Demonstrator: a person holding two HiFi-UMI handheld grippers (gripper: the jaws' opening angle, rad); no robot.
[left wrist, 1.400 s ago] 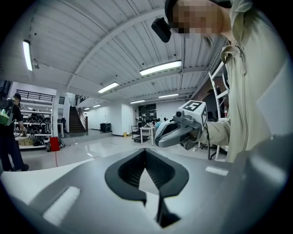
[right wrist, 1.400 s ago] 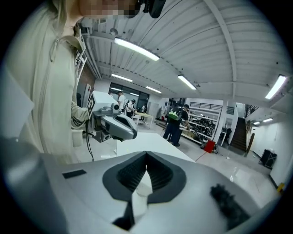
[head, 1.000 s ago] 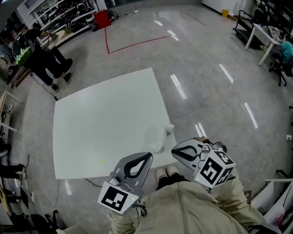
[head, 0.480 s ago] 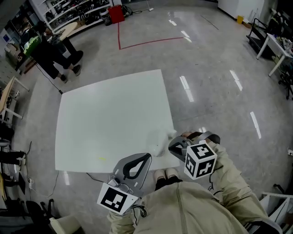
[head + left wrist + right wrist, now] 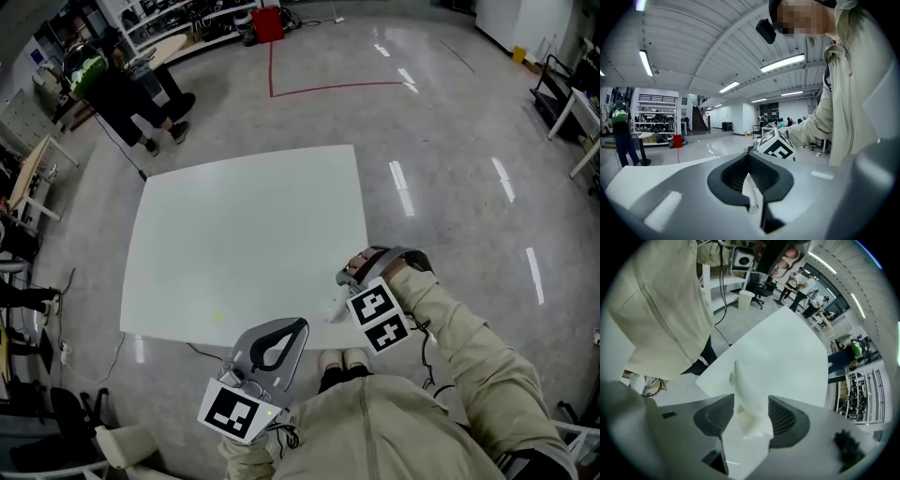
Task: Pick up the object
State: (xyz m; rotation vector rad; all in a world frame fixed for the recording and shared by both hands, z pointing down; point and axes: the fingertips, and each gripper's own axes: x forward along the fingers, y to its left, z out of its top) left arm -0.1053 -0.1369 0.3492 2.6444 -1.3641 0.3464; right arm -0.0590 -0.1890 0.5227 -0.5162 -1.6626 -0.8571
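The worktop [image 5: 234, 234] was a plain white square set on a glossy grey floor [image 5: 450, 141] that threw back long streaks of the ceiling lights. Beyond its far edge a red tape line [image 5: 319, 91] made a corner on the floor, with a red box [image 5: 267, 23] near its far end, and cluttered shelves [image 5: 178, 11] ran along the back of the room. A person [image 5: 122, 89] in dark clothes stood past the far left corner, well apart from me. The worktop itself looked bare except at its near right corner, where I had my right tool [image 5: 751, 401], its marker cube [image 5: 379, 319] turned up toward my head. The white object [image 5: 743, 376] was right there, almost the same colour as the surface under it. It stood up between the two dark pads, which were just opening around it, and its sides lay close against both of them, though I could not tell whether they touched. It rose past the fingertips, over the white surface beyond. My left tool [image 5: 298, 325] hung close to my body, off the near edge of the worktop and well apart from the object. Its jaws were closed together on nothing and pointed out into the room.
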